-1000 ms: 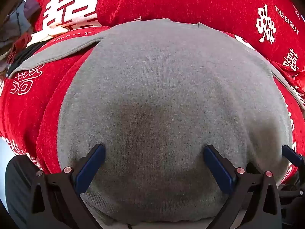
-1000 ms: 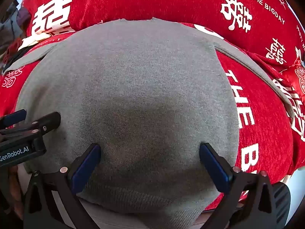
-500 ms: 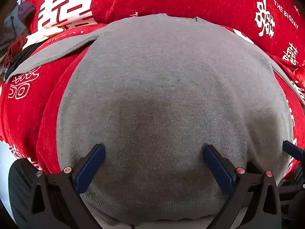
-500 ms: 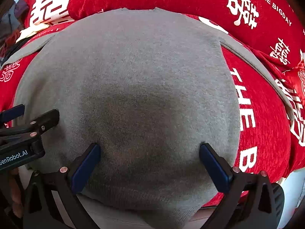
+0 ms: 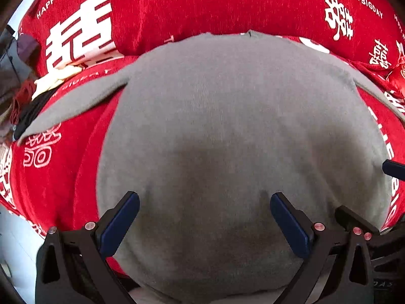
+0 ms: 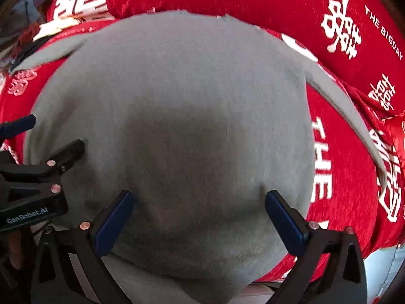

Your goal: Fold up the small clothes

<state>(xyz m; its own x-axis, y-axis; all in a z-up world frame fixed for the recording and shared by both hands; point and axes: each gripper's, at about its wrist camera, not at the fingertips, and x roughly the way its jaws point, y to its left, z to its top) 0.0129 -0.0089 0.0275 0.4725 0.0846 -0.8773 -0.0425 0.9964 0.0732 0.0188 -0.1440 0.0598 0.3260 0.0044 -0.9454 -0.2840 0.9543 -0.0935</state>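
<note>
The grey garment [image 5: 227,131] lies flat on the red printed cover [image 5: 189,5], spreading ahead of and beneath both sets of jaws. Your left gripper [image 5: 204,224] and right gripper [image 6: 198,221] hover side by side over its near hem, each wide open and holding nothing.

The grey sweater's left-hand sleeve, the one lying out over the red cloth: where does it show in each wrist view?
Left wrist view: the sleeve runs from the sweater's shoulder down toward the left edge, across the red cloth.
Right wrist view: the same sleeve sits upper left, smaller and blurred.
Shared landmark: the small black mark at the sweater's far edge.
</note>
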